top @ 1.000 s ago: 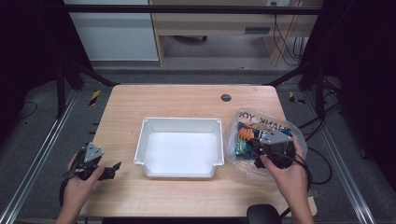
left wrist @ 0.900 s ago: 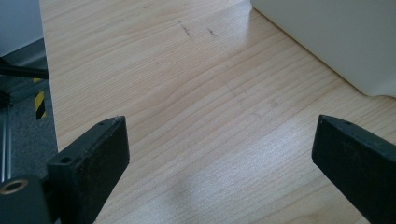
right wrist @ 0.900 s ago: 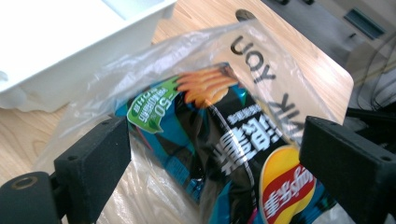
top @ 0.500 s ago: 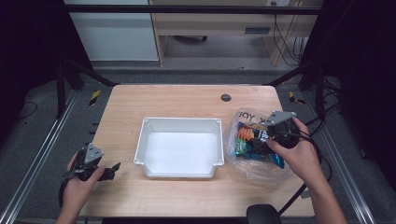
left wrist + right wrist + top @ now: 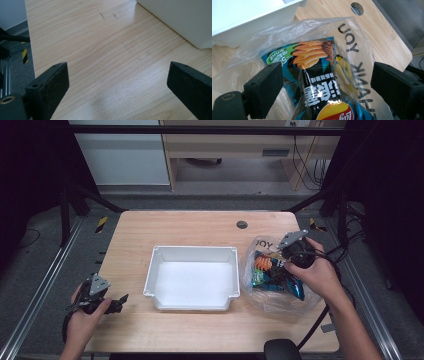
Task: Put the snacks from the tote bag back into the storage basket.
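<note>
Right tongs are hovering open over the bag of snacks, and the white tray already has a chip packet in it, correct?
Not quite. The white plastic tray is empty in the high view. The black chip packet is inside the clear plastic bag, with the right tongs open over it, as the right gripper view shows.

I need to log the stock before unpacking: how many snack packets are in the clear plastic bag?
2 that I can tell. A black chip packet lies on top, a blue chip packet under it, both inside the clear plastic bag right of the white tray. More may be hidden underneath.

Round cable hole near the wooden table's far edge.
</note>
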`<state>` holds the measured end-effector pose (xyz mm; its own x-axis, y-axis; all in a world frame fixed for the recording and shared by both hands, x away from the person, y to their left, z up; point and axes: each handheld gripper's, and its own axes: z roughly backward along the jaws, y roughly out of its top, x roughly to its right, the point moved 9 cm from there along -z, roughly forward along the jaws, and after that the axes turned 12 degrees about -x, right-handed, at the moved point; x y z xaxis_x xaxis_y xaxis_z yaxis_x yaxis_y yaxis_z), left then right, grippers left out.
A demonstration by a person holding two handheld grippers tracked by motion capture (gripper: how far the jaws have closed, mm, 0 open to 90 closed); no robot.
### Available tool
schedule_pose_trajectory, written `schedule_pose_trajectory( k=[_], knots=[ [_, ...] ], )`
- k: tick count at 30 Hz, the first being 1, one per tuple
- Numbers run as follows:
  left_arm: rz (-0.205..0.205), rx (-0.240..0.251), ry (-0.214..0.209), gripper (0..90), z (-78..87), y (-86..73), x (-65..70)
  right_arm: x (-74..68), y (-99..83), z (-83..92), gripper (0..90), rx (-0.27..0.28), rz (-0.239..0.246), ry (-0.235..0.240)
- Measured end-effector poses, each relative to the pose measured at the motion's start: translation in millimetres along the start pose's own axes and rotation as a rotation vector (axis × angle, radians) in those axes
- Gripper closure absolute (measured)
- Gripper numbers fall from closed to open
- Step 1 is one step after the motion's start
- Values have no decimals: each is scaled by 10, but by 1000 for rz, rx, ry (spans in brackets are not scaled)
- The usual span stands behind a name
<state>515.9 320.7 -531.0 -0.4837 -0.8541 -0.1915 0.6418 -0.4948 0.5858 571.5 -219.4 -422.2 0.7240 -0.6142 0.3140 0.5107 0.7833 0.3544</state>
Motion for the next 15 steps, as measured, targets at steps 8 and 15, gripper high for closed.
schedule_pose_trajectory(
  k=[8, 15],
  knots=[
    [4, 0, -6, 37, 2, -9, -1, 56, -14, -100, 112, -25, -9, 11],
    [-3, 0, -9, 37, -12, 4, 18, 84, -50, -131, 73, -40, -22, 10]
  ],
)
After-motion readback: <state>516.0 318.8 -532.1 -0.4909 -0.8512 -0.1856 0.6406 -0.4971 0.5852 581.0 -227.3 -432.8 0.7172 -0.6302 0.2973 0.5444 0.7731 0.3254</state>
